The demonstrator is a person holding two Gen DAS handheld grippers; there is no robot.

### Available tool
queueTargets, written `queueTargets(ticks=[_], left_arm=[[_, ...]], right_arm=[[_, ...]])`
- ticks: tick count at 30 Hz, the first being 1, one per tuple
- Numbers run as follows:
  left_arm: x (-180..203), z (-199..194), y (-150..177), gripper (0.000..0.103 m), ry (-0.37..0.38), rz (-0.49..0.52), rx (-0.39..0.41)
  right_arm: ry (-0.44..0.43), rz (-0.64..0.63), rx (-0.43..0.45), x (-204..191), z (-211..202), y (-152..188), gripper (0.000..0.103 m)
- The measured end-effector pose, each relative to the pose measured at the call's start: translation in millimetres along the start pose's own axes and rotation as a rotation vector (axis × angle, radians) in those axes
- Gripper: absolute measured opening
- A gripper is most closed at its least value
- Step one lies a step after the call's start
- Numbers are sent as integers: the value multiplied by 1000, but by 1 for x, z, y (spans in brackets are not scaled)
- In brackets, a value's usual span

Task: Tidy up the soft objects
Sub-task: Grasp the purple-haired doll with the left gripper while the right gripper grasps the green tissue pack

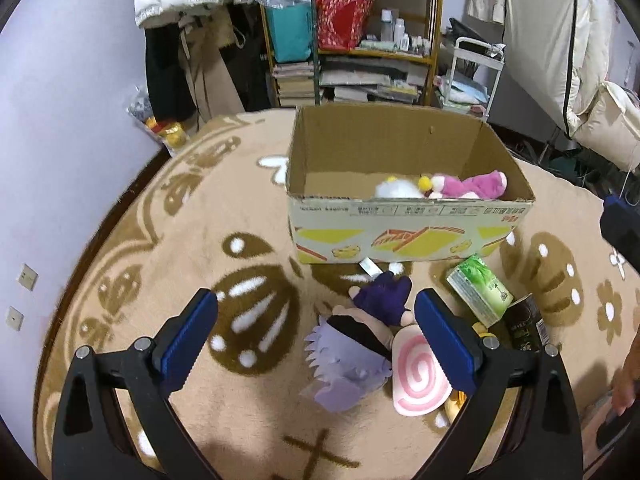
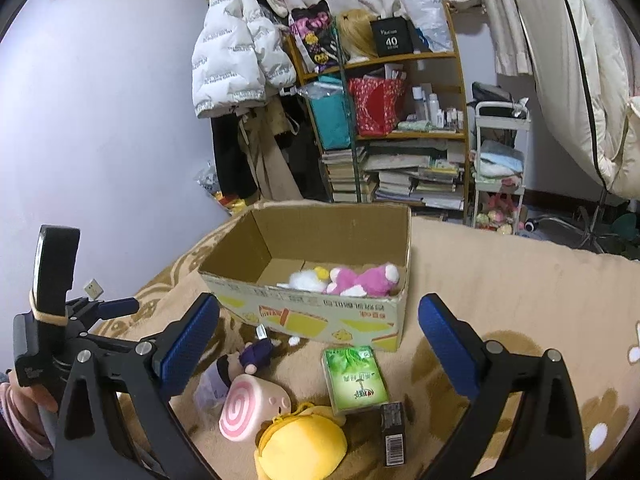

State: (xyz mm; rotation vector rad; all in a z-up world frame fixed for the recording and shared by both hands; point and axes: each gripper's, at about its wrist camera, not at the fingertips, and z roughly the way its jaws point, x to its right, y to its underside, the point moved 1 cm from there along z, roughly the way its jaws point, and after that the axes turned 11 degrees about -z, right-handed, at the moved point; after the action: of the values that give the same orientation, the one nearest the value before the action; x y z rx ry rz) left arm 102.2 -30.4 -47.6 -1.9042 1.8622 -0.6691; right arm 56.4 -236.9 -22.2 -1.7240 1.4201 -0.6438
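Observation:
An open cardboard box point(image 1: 408, 236) point(image 2: 312, 316) stands on a beige patterned blanket and holds a white plush point(image 1: 396, 188) point(image 2: 304, 278) and a pink plush point(image 1: 472, 184) point(image 2: 360, 280). In front of it lie a doll with lilac hair and purple clothes point(image 1: 352, 356) point(image 2: 236, 364), a pink swirl roll plush point(image 1: 420, 376) point(image 2: 252, 404) and a yellow plush point(image 2: 304, 440). My left gripper point(image 1: 316, 340) is open and empty, just above the doll. My right gripper point(image 2: 320, 348) is open and empty, above the toys.
A green tissue pack point(image 1: 478, 290) point(image 2: 354, 378) and a dark small carton point(image 1: 524, 324) point(image 2: 394, 432) lie by the toys. A cluttered bookshelf point(image 1: 352, 32) point(image 2: 400, 128), hanging coats and a white cart point(image 2: 500, 160) stand behind the bed.

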Motion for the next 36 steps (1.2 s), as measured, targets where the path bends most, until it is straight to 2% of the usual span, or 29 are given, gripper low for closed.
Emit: queueTargets(ticks=[6, 16, 23, 36], left_arm=[[-1, 23, -2, 98, -7, -27, -41], [12, 56, -4, 98, 29, 11, -110], [26, 73, 2, 98, 45, 68, -169], [38, 106, 11, 98, 42, 92, -276]], right_arm=[[-21, 26, -60, 3, 24, 13, 103], [-35, 54, -133, 9, 55, 22, 103], [-47, 88, -196, 16, 75, 27, 97], [-68, 134, -333, 16, 109, 48, 85]])
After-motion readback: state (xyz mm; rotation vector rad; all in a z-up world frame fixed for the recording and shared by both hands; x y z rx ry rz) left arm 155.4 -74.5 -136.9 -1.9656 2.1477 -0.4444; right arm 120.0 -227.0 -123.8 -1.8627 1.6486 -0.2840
